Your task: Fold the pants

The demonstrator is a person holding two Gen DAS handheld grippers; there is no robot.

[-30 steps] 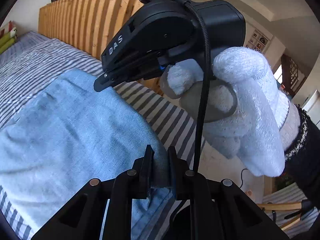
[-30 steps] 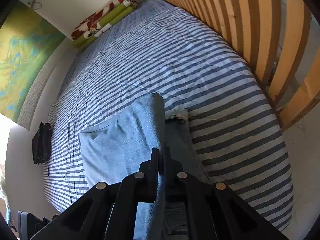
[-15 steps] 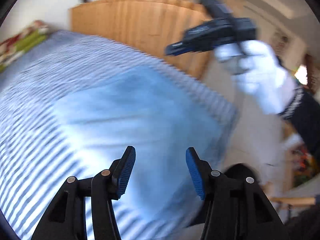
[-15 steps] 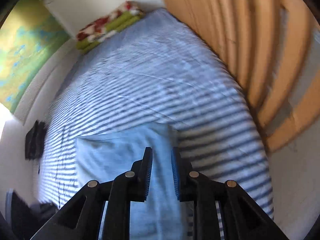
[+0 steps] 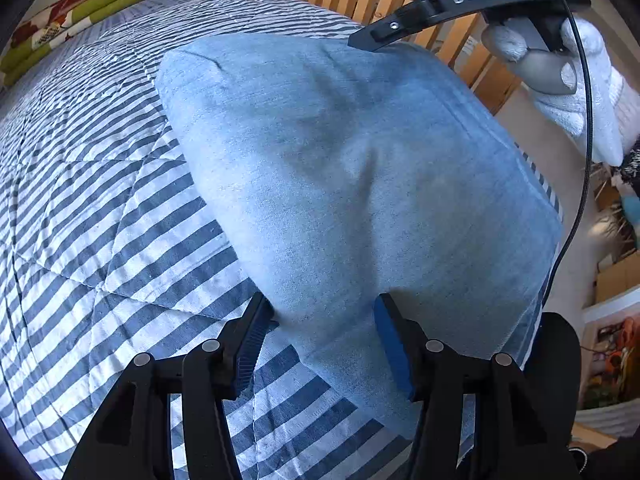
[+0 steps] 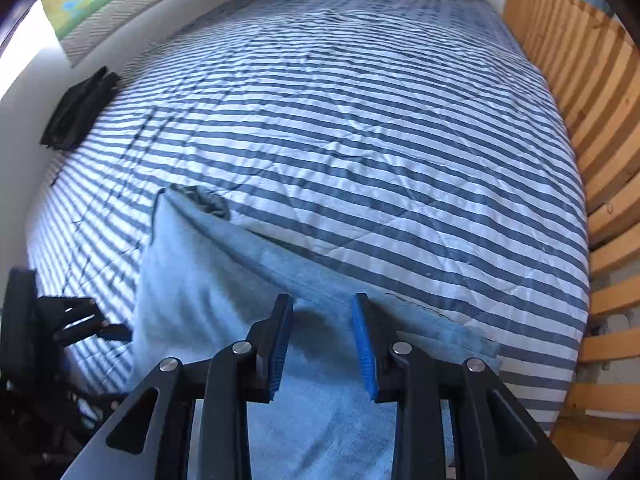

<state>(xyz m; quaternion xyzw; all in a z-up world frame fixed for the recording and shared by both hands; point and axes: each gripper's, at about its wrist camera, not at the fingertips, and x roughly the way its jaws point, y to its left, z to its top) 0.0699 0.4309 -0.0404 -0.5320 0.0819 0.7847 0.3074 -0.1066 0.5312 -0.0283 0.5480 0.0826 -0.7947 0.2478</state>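
The light blue pants [image 5: 360,184] lie folded in a flat packet on the striped bedcover [image 5: 100,208]. My left gripper [image 5: 324,340] hovers over their near edge. Its jaws are opening and the pads touch no cloth; the pants show below the gap. My right gripper [image 6: 323,340] is over the other side of the pants [image 6: 208,288]. Its jaws are opening too, with nothing pinched. In the left wrist view the right gripper [image 5: 360,42] reaches in from the upper right in a white-gloved hand [image 5: 580,92]. The left gripper [image 6: 100,328] shows at the left edge of the right wrist view.
A slatted wooden bed rail [image 6: 600,160] runs along the bed's right side. Folded green and red blankets [image 5: 72,12] lie at the far end. A black bundle [image 6: 80,108] sits by the wall. A dark grey bit of cloth [image 6: 208,200] pokes out at the pants' far corner.
Both grippers were shut on the pants' edge a second ago; both have let go and opened. The pants now lie flat, and both hands have shifted sideways over them.
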